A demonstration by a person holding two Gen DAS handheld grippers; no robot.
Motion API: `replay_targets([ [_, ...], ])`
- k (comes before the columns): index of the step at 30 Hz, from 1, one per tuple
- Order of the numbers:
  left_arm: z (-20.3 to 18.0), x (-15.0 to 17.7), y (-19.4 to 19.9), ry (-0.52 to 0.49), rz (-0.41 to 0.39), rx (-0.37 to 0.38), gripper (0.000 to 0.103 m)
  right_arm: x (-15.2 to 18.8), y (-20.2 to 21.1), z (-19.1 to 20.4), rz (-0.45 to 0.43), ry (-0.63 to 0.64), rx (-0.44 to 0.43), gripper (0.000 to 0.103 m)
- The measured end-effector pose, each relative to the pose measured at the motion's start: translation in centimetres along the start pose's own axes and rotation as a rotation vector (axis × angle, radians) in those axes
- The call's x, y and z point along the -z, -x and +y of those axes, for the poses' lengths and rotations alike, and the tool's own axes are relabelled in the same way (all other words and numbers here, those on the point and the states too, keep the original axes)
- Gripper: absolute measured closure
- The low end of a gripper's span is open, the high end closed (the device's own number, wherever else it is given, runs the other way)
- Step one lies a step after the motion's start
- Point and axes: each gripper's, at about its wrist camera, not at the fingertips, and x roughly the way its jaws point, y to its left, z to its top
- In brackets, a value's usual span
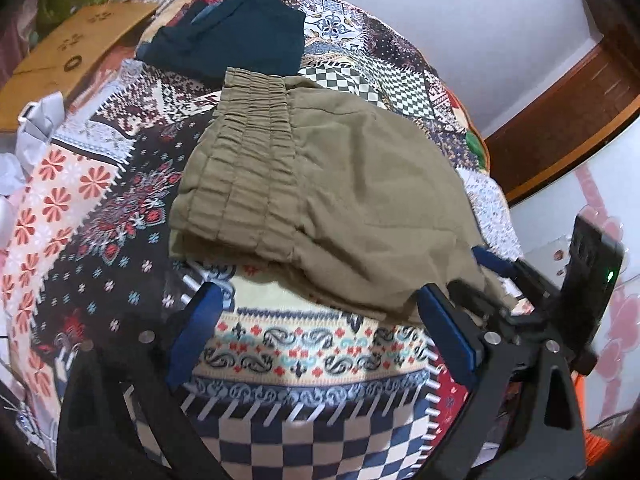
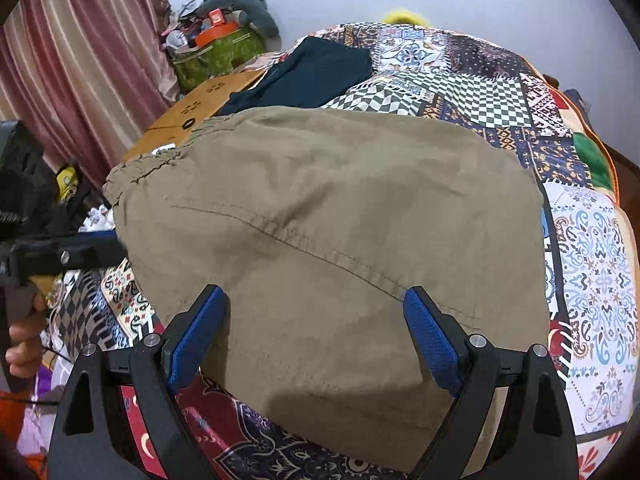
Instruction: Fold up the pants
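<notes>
The folded pants lie on the quilt, waistband at ten o'clock, directly between the wide-open, empty right gripper, nearer than the equally open left gripper.

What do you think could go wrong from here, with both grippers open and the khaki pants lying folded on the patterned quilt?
1. The khaki pants lie loosely layered; the open right gripper, its fingers spread over the fabric, might pinch only the top layer and undo the fold.
2. The left gripper sits open beside the pants' near edge, close to the right gripper's fingers; the two could collide.
3. The dark folded garment lies just beyond the waistband and could get pushed.
</notes>
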Motion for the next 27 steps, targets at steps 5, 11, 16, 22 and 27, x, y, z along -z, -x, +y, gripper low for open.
replay_targets([
  [5, 1.0, -1.7, -0.6, 0.062, -0.004, 0.095, 0.003, 0.3, -0.4, -0.5, 0.017, -0.022, -0.051, 0.012],
  [11, 1.5, -3.5, -0.8, 0.101, -0.047, 0.082, 0.027, 0.5, -0.4, -0.4, 0.010, -0.027, -0.060, 0.012],
  [16, 2.5, -4.4, -0.4, 0.134, -0.073, 0.006, 0.059, 0.5, 0.1, -1.0, 0.003, -0.069, -0.068, 0.012],
  [22, 0.9, -3.2, 2.1, -0.012, -0.184, -0.248, 0.062, 1.5, 2.6, -3.9, -0.049, -0.235, -0.068, 0.014],
  [27, -0.8, -1.7, 4.5, -0.178, -0.306, -0.503, 0.062, 3.1, 3.7, -4.7, -0.035, -0.224, 0.038, 0.014],
])
